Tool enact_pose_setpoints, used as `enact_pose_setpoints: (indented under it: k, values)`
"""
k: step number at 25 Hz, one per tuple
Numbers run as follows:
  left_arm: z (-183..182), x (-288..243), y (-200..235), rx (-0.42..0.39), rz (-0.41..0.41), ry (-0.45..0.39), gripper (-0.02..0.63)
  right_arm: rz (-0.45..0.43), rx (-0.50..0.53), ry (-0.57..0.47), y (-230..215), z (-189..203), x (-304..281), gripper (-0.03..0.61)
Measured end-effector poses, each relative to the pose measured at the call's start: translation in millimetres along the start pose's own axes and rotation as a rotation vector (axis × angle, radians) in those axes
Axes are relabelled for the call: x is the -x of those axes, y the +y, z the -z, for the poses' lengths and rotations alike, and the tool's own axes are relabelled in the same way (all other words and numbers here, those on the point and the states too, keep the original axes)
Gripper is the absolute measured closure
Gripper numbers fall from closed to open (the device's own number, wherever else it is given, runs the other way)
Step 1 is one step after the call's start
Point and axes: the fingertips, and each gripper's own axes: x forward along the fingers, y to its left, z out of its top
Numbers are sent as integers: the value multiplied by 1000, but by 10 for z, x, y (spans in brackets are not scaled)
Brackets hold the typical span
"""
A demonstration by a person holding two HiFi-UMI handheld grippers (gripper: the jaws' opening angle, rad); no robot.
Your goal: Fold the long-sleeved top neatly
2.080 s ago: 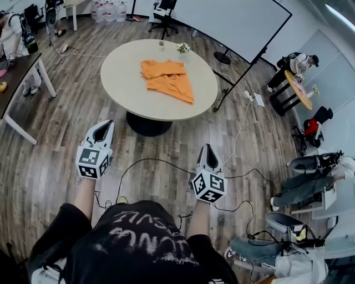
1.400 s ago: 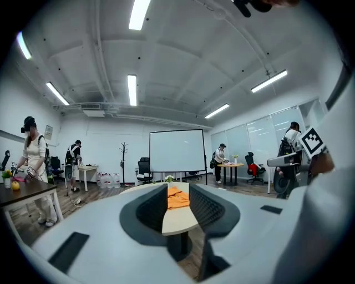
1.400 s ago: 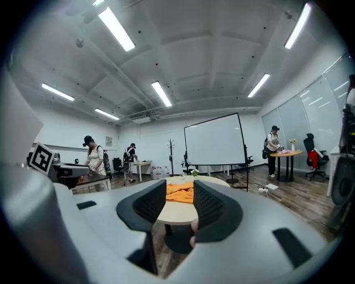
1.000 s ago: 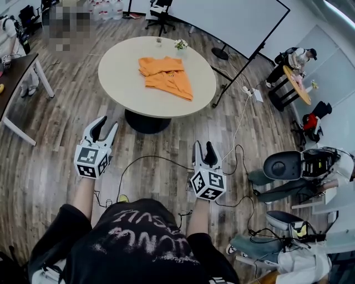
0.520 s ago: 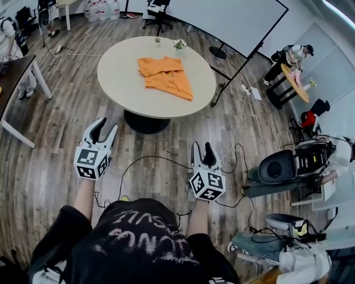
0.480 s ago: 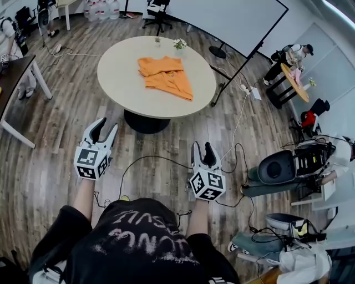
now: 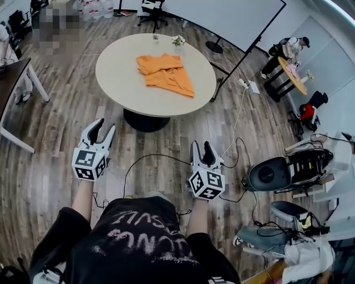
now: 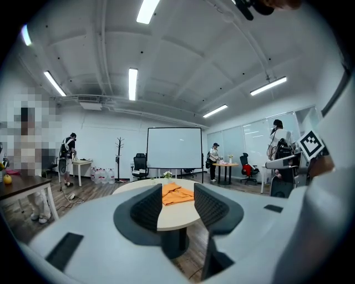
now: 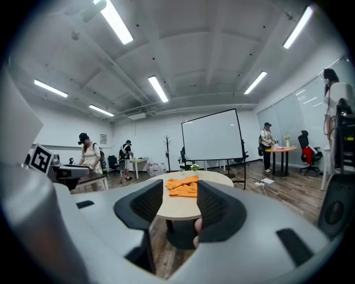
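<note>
An orange long-sleeved top [image 7: 165, 72] lies crumpled on a round beige table [image 7: 116, 77] ahead of me. Through the left gripper view the top [image 8: 177, 194] shows between the jaws, far off. The right gripper view shows the same top [image 9: 183, 187] on the table [image 9: 180, 206]. My left gripper [image 7: 99, 131] hangs open over the wooden floor, well short of the table, with nothing between its fingers. My right gripper [image 7: 202, 152] is open too, empty, also over the floor.
A small flower vase [image 7: 178, 41] stands at the table's far edge. A projection screen [image 7: 222, 16] on a stand is behind the table. Black cables [image 7: 155, 161] run across the floor by my feet. Chairs and gear [image 7: 283, 172] crowd the right; a desk [image 7: 14, 105] stands left.
Both grippers went from shut to open about a second ago and have stayed open. The table has drifted slightly closer in view; a chair on the right has shifted.
</note>
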Motion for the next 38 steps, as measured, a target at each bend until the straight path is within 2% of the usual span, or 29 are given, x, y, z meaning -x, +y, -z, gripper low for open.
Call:
enact_pose_setpoints:
  k: [13, 24, 38]
  values:
    - [81, -451, 128, 5, 28, 35, 437, 22, -13, 23, -122, 37, -394, 382]
    - [119, -1362, 250, 11, 18, 67, 437, 13, -22, 43, -559, -36, -1275, 380]
    - [-3, -2608, 139, 20, -10, 97, 437, -29, -29, 72, -1322, -248, -2384, 379]
